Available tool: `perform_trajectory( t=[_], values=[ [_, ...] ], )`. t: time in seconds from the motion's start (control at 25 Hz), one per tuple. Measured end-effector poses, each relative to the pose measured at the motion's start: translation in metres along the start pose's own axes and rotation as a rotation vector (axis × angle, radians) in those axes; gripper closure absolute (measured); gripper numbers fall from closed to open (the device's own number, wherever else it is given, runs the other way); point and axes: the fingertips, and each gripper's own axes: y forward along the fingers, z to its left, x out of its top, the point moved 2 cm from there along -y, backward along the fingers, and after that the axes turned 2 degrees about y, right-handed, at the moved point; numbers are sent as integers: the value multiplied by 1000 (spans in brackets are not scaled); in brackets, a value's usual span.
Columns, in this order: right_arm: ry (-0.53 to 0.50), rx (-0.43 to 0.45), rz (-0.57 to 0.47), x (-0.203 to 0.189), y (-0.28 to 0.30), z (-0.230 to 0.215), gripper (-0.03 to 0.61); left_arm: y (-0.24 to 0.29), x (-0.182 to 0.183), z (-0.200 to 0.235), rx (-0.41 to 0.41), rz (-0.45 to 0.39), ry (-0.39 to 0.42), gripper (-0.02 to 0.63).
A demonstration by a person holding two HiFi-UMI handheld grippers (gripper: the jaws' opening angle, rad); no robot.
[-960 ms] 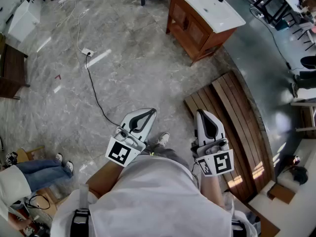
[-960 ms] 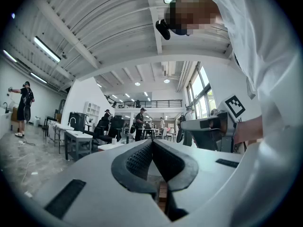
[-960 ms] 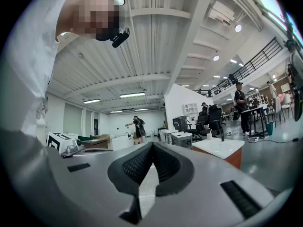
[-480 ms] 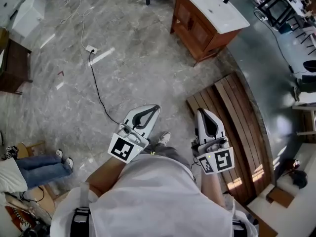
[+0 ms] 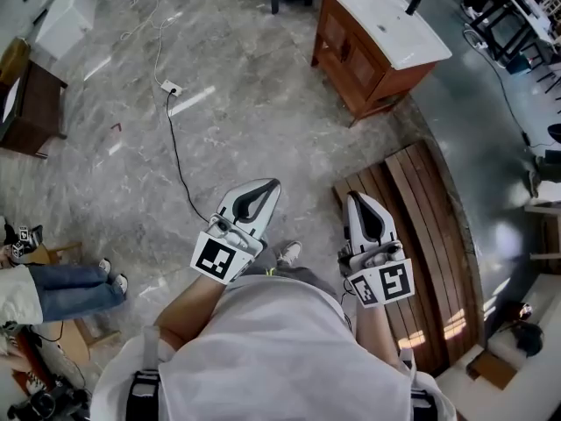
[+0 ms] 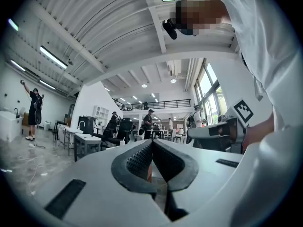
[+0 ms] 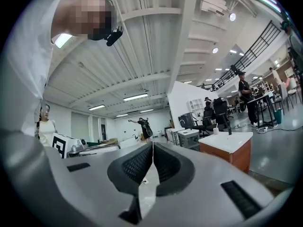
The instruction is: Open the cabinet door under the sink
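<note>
Cabinet door (image 5: 344, 49) sits shut in the wooden vanity under the white sink (image 5: 390, 17), at the far side of the grey marble floor (image 5: 254, 103), well apart from both grippers. Left gripper (image 5: 266, 186) and right gripper (image 5: 357, 198) point level (side by side near the person's waist), jaws closed together on nothing.

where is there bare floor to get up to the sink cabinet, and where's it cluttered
The widest bare stretch is the marble floor between the black cable and the sink cabinet, straight ahead. The wooden slat platform on the right is bare too. Crowded: the left edge, with a dark table and a person's legs.
</note>
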Motion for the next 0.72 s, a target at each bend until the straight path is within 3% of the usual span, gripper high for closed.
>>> perform_trajectory(
  t=[0.2,0.4,0.72],
  values=[
    [6,18,18,0,14,-16,546,16,-9,9,9,31,19,595],
    [18,-4,40,-5,52,-43,546,50,-30,40,-8,47,-20,595],
    [19,-58,91,-7,193,-115,546,153,-64,163,-50,60,-78,595]
  ],
)
